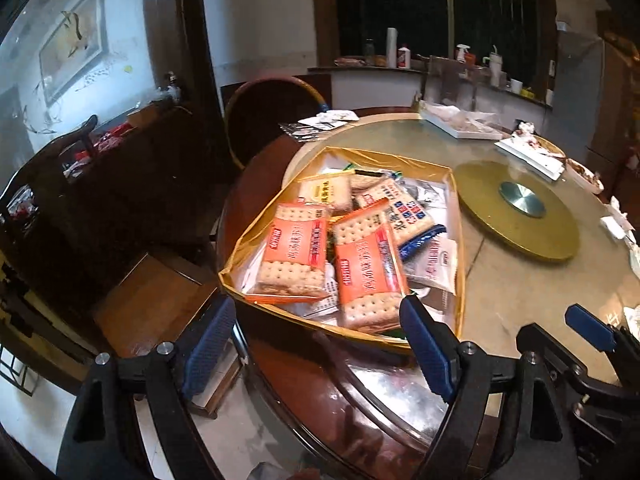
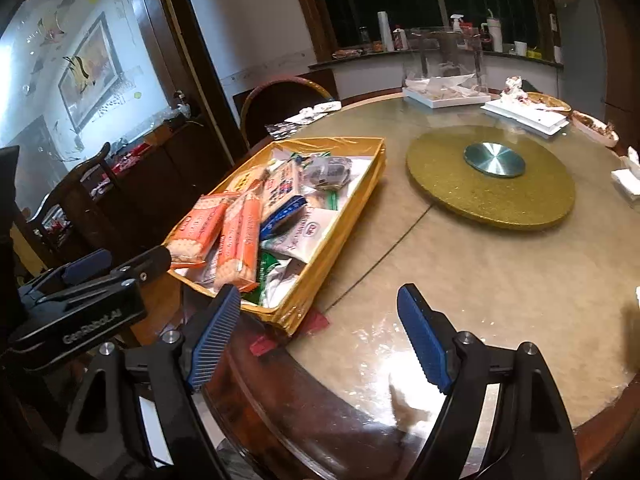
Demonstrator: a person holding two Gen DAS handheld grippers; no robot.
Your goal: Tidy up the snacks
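Note:
A shallow gold-lined box (image 1: 460, 280) (image 2: 340, 240) sits at the near left edge of the round table and holds several snack packs. Orange cracker packs (image 1: 296, 248) (image 2: 240, 240) lie on top, beside a blue-and-white cracker pack (image 1: 400, 208) (image 2: 282, 188) and white sachets (image 1: 436, 260). My left gripper (image 1: 320, 344) is open and empty, just short of the box's near edge. My right gripper (image 2: 320, 340) is open and empty, over the table edge near the box's near right corner. The left gripper also shows at the left of the right wrist view (image 2: 92, 276).
The glass-topped round table (image 2: 480, 272) has a gold turntable (image 2: 492, 176) at its middle. White trays and plates with scraps (image 2: 524, 114) stand at the far side, with napkins (image 2: 628, 176) on the right. A dark chair (image 1: 272, 120) stands beyond the box.

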